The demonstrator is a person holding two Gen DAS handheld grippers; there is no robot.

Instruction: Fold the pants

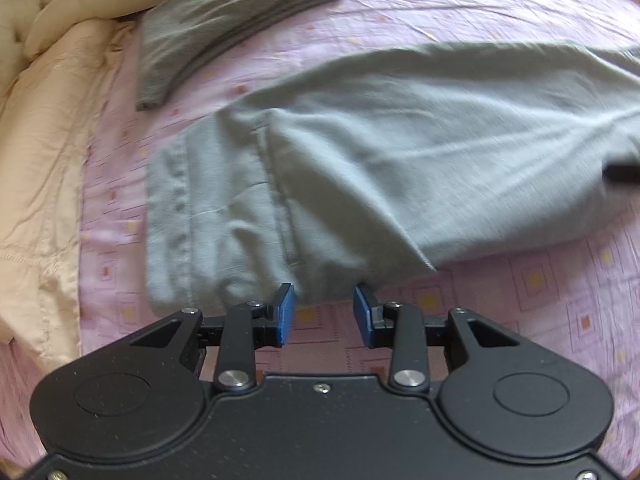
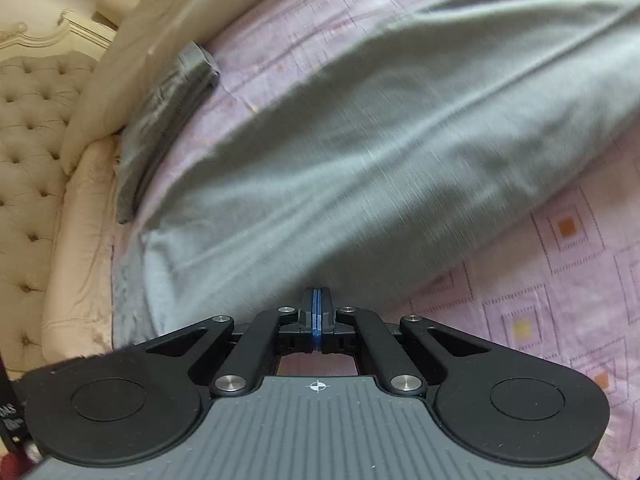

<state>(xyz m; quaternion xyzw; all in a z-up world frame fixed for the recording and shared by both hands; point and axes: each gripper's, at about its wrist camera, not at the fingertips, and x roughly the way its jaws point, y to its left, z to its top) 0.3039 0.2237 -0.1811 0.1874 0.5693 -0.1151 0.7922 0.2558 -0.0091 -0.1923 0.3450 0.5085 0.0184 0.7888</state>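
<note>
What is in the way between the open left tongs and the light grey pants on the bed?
Nothing visible. The left tongs stand open right at the near edge of the light grey cotton pants, with only bare pink patterned bedsheet below.

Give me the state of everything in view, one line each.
Left claw: open, empty, at the pants' near edge.
Right claw: shut; whether it pinches cloth I cannot tell.
Light grey pants: partly folded, lying on the sheet.
Dark grey pants: folded, beside the quilt.
Pink sheet: spread flat.
Beige quilt: bunched up.
</note>
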